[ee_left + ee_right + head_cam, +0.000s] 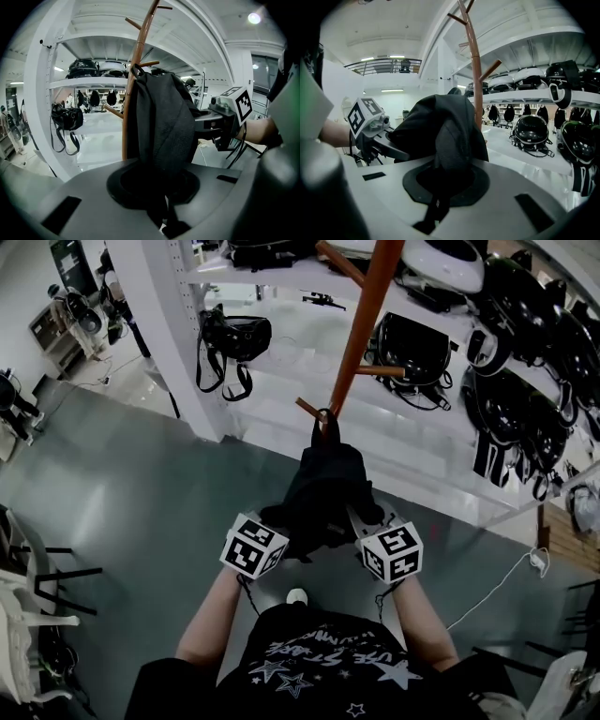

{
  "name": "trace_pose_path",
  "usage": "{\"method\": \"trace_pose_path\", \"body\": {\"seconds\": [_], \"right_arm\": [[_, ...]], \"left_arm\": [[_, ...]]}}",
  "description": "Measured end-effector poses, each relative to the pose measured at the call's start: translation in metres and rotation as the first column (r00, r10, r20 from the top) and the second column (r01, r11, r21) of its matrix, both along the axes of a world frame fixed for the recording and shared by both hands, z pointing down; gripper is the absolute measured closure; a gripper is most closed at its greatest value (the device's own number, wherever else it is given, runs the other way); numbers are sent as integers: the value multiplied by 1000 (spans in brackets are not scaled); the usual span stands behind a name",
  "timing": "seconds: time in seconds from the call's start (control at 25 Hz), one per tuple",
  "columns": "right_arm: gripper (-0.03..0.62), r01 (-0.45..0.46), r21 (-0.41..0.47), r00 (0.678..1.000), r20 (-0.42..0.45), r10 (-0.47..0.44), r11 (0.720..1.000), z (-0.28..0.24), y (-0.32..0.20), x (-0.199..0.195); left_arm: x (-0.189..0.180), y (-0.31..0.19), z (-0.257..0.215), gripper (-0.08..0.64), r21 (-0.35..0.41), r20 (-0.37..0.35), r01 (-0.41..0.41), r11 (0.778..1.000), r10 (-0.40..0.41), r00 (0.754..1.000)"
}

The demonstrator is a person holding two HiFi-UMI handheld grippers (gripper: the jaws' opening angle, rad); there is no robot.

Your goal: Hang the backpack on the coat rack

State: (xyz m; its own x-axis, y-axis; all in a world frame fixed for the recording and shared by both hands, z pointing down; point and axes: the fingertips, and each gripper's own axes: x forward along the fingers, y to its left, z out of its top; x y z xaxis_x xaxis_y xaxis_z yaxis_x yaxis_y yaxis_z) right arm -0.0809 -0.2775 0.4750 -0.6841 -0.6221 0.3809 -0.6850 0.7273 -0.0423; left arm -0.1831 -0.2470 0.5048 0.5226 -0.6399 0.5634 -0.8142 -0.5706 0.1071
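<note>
Nearest in the head view, a person in a black star-printed shirt [328, 662] reaches both bare forearms forward over a grey floor [141, 493], each hand carrying a gripper topped by a white cube with black square markers [254, 547]. The left gripper [163, 216] has its jaws pinched on a fold of dark cloth at the lower edge of a black fabric backpack [323, 486]. The right gripper [435, 208] has its jaws pressed almost together on a dark strap running down from the same backpack. The backpack is held up between the two grippers, off the floor, with its body bulging over both sets of jaws. Its small top loop [324, 418] lies against the pole of a tall brown wooden coat rack [361, 324], right at a short lower peg [307, 410]. Whether the loop rests on that peg cannot be told. Higher pegs branch from the pole above it. Beyond the coat rack stand white metal shelves [281, 282] lined with round black and white helmets [511, 395]. A black strapped bag [234, 338] hangs from a shelf post to the left. A white cable [497, 587] trails over the floor on the right.
</note>
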Motion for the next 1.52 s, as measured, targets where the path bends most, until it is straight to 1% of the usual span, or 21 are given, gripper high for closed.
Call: {"method": "trace_pose_path", "body": {"seconds": [0.2,0.76,1.28,1.52], "right_arm": [[577,-28,-15,1000,0,28,999,8,-11,-5],[577,-100,-58,995,0,100,993,23,-38,-4],[577,-151,-100,988,-22,150,983,47,-60,4],[577,-156,-119,988,-29,154,981,60,-64,2]], "left_arm": [[-6,-15,8,499,-18,-5,-27,999,26,1000],[-7,-49,21,499,-59,3,-97,994,98,995],[-1,-76,46,499,-112,4,-133,985,134,991],[-3,-80,59,497,-141,8,-128,982,130,991]]}}
